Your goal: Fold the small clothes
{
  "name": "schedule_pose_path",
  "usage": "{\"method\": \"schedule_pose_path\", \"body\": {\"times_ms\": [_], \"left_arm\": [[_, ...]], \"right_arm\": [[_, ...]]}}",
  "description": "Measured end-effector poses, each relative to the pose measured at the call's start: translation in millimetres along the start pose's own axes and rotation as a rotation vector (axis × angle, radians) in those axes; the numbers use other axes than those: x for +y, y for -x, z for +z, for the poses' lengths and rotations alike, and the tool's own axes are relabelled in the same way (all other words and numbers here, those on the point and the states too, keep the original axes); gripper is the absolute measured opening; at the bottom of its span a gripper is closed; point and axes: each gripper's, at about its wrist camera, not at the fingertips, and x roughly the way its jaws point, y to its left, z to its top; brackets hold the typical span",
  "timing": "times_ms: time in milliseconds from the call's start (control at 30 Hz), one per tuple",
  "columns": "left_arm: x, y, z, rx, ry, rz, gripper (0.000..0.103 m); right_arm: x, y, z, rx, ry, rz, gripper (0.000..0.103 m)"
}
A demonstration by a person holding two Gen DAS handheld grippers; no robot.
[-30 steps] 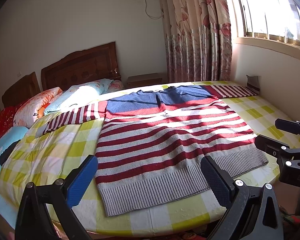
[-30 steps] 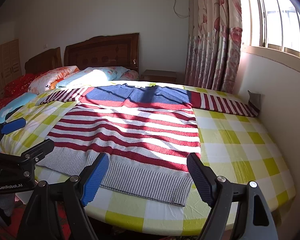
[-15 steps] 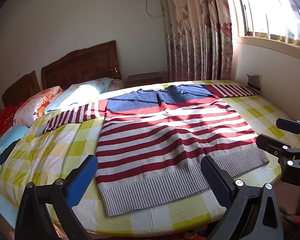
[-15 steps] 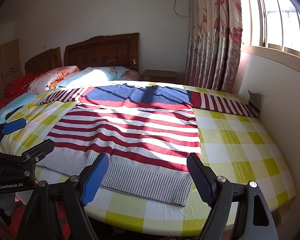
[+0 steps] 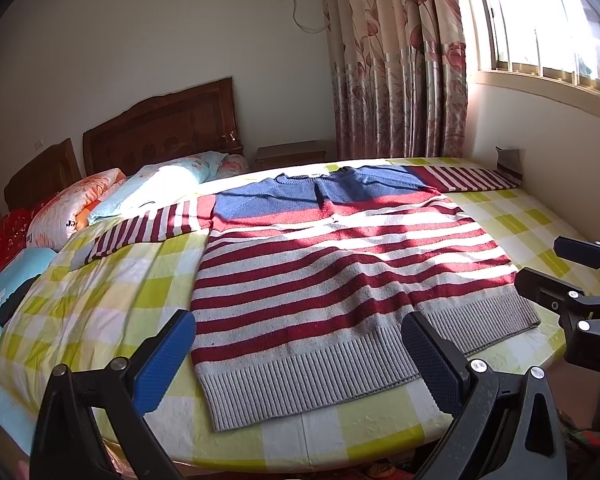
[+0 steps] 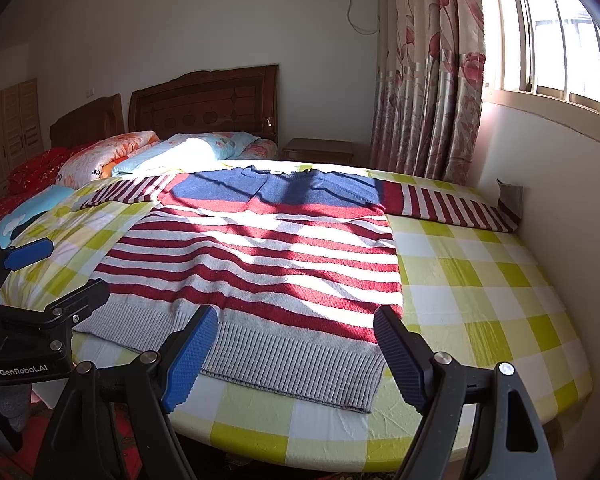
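Observation:
A striped sweater, red and white with a blue yoke and grey ribbed hem, lies flat on the bed with both sleeves spread out. My left gripper hovers open over the near hem, nothing between its blue pads. My right gripper is open too, above the hem's right part. Each gripper shows at the edge of the other's view: the right gripper, the left gripper.
The bed carries a yellow-green checked sheet. Pillows and a wooden headboard stand at the far end. A white wall under a window borders the right side, with flowered curtains and a nightstand behind.

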Motion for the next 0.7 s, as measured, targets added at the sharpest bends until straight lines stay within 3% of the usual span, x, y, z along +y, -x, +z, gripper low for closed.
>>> {"method": "schedule_pose_path", "body": {"times_ms": [700], "left_arm": [[5, -18, -2, 0.093, 0.026, -0.014, 0.103]], "right_arm": [[-10, -13, -6, 0.059, -0.059, 0.022, 0.082]]}}
